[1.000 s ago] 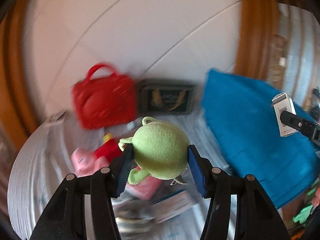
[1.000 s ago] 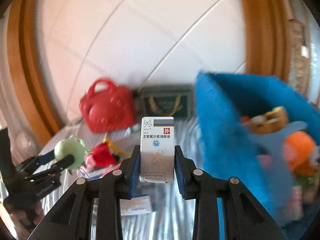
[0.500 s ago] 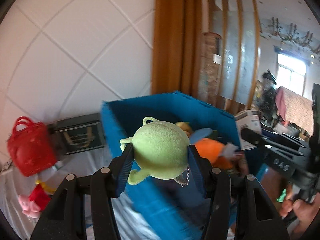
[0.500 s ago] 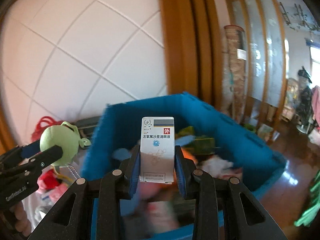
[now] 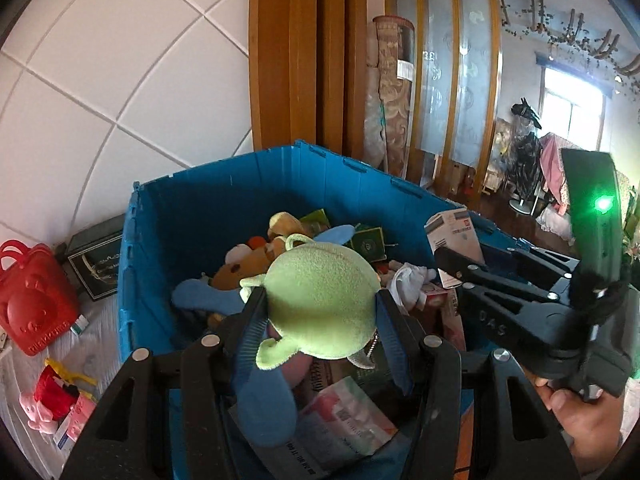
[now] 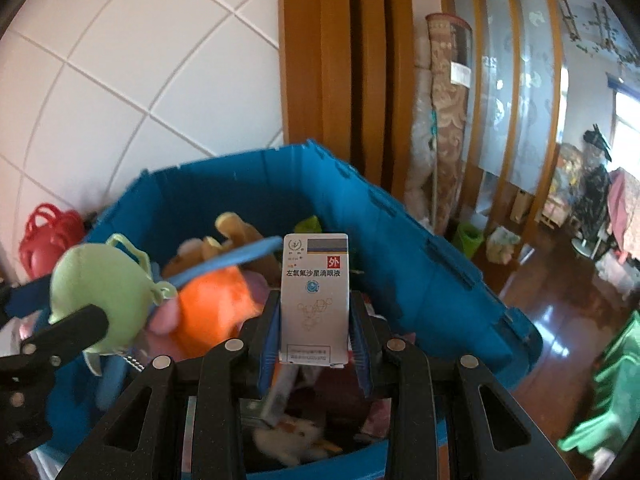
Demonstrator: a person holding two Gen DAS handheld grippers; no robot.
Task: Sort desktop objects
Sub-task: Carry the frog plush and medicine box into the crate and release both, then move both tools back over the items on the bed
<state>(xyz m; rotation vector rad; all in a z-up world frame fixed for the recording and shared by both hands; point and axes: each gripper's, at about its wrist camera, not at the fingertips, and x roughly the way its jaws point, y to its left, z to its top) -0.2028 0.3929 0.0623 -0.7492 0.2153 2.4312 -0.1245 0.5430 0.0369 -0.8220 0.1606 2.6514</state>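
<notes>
My left gripper (image 5: 320, 320) is shut on a round green plush toy (image 5: 320, 300) and holds it above the open blue bin (image 5: 240, 184). My right gripper (image 6: 314, 320) is shut on a white medicine box (image 6: 314, 296) with Chinese print, also above the bin (image 6: 420, 264). The bin holds several plush toys, boxes and packets. In the right wrist view the green toy (image 6: 100, 292) hangs at the left. In the left wrist view the medicine box (image 5: 452, 236) shows at the right.
A red plastic handbag (image 5: 32, 304), a dark box (image 5: 96, 264) and small red and pink toys (image 5: 56, 400) lie on the table left of the bin. A white tiled wall and wooden frame stand behind. A wooden floor lies to the right.
Both grippers have swung right from the table and now sit over the bin, each still holding its object. The bin's inside is closer and fills the lower view.
</notes>
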